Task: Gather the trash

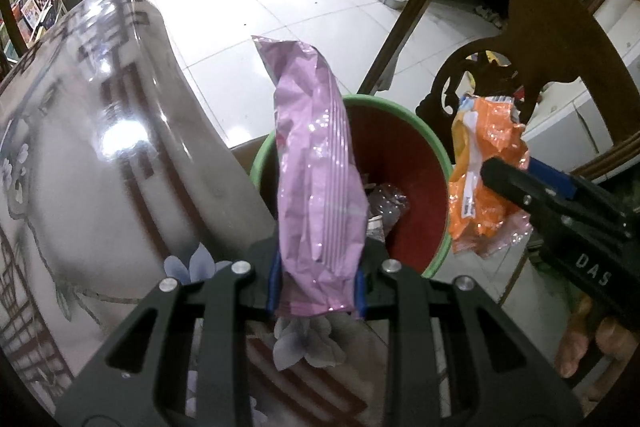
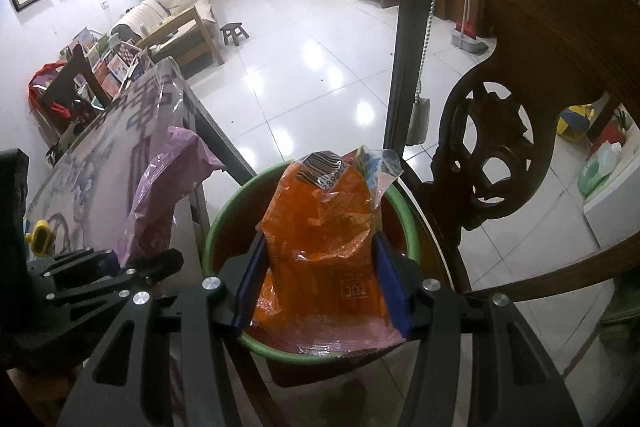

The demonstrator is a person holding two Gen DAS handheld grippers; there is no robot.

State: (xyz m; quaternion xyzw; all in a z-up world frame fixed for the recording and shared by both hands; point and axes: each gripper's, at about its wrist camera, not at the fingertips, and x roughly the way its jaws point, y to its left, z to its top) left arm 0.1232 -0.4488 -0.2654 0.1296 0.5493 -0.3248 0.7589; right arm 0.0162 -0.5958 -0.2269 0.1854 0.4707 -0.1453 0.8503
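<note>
My left gripper point(image 1: 316, 287) is shut on a crumpled purple snack bag point(image 1: 316, 163) and holds it upright at the table edge, beside the bin. My right gripper point(image 2: 320, 291) is shut on an orange snack wrapper point(image 2: 320, 243) and holds it right over the bin's mouth. The bin point(image 1: 400, 155) is red inside with a green rim point(image 2: 224, 219) and holds clear plastic scraps point(image 1: 386, 203). The right gripper point(image 1: 532, 195) with the orange wrapper point(image 1: 484, 179) also shows in the left wrist view, and the left gripper point(image 2: 160, 261) with the purple bag point(image 2: 160, 195) shows in the right wrist view.
A table with a glossy flowered cover point(image 1: 100, 167) lies left of the bin. A carved dark wooden chair point(image 2: 500, 155) stands close on the right, with a bead chain point(image 2: 424, 39) hanging from it. A yellow toy point(image 2: 40, 237) sits on the table. White tiled floor point(image 2: 320, 67) stretches beyond.
</note>
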